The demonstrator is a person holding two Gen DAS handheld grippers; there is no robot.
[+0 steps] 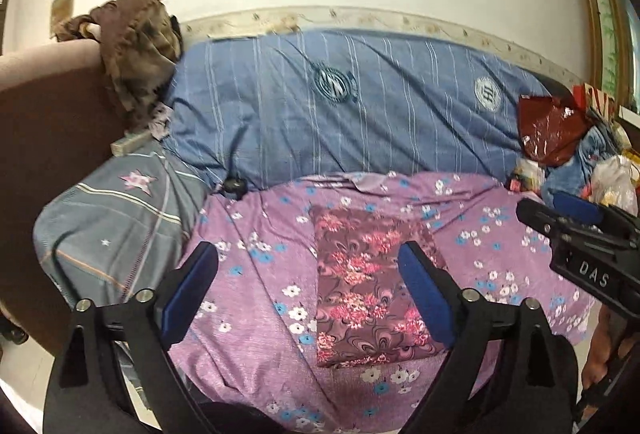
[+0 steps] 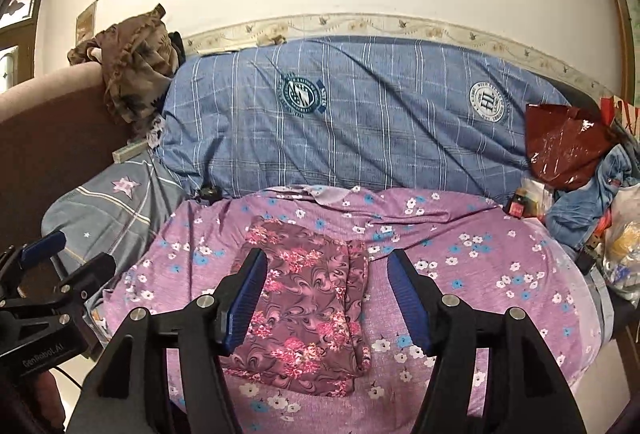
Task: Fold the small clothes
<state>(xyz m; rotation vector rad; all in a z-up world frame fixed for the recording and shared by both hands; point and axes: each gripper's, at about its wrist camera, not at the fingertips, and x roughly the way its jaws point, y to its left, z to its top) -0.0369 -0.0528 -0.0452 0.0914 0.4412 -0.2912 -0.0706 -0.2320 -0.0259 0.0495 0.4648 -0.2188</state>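
At lower centre of both views, the folded floral garment (image 1: pixel 368 286) lies flat on the purple bedsheet (image 1: pixel 256 274). Left tongs (image 1: pixel 308 298) and right tongs (image 2: pixel 326 298) stand apart, empty. A low pass could snag and unfold it.

One folded maroon floral garment (image 2: pixel 304 310) lies ahead between the right tongs' jaws. Beyond it lies one blue striped quilt (image 2: pixel 360 114) bearing two round crests. One grey star-print pillow (image 2: pixel 104 210) sits far left, one red plastic bag (image 2: pixel 564 146) far right.
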